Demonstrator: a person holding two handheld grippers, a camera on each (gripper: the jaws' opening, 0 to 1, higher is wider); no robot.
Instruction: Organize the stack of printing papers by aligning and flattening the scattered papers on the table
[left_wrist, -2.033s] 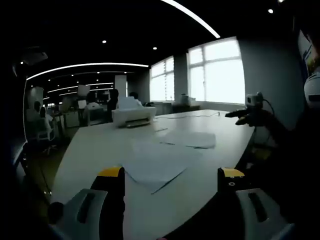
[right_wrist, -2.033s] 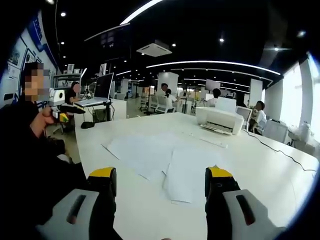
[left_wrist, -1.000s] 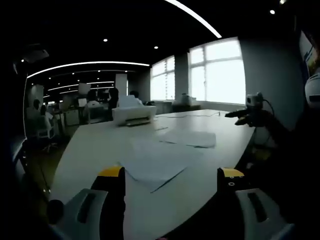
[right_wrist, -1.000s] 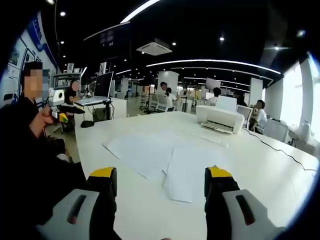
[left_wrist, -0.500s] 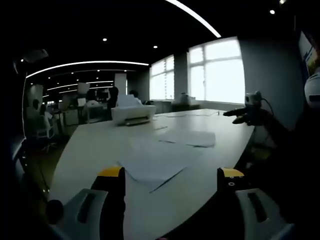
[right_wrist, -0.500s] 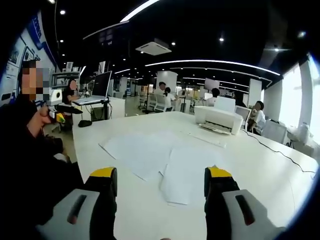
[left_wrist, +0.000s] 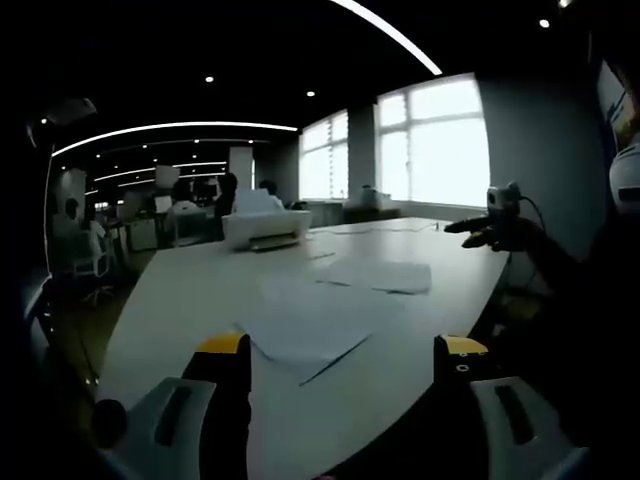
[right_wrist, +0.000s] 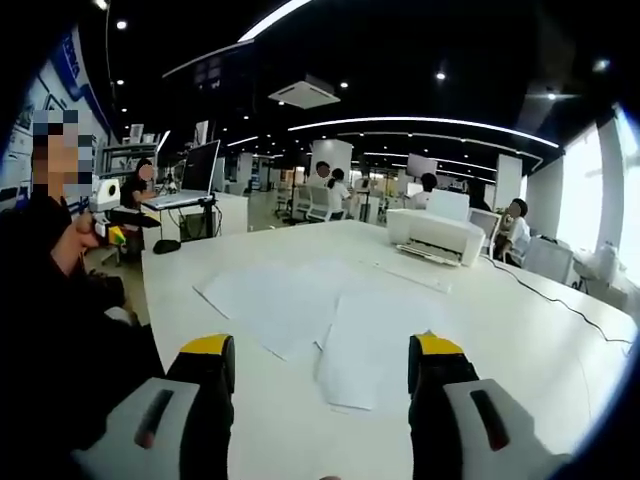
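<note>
Overlapping papers (right_wrist: 330, 320) on table (right_wrist: 520, 330), edges indistinct; both hand-held grippers released, empty.

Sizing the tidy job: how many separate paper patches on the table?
2. Near pile between the right claw's tips; far spread toward the person. They overlap; sheets underneath may be hidden.

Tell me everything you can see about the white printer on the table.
The printer is a low, white, boxy machine, seemingly plastic, standing upright on the far part of the white table, beyond the scattered papers and apart from them. A white panel rises at its back, and a tray juts out at its front. Neither gripper touches it.
</note>
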